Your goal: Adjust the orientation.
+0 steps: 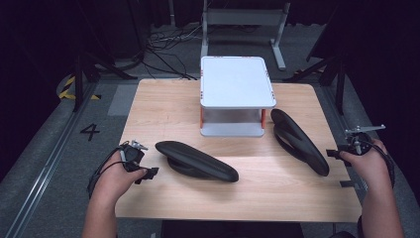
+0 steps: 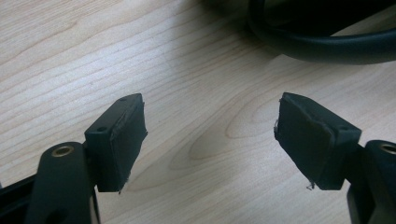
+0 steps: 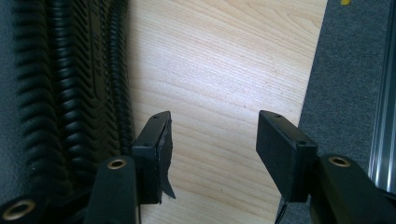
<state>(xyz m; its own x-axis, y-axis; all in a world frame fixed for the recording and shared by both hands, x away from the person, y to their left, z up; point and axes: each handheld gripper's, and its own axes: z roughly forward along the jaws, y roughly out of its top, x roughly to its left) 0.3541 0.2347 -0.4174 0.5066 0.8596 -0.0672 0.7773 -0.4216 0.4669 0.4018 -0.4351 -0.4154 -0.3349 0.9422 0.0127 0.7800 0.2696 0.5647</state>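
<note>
Light wooden tabletop (image 1: 148,106) carries three items. A white two-tier rack (image 1: 236,82) stands at the rear centre (orange corner posts). One black slipper (image 1: 195,161) lies front left, sole down; a second black slipper (image 1: 298,140) lies tilted near the right edge.

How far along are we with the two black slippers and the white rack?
Nothing looks done: both tiers of the white rack look empty. The left slipper lies upside down on the table, the right slipper beside the rack. The left gripper and right gripper are open beside them, holding nothing. Likely both pickups remain.
</note>
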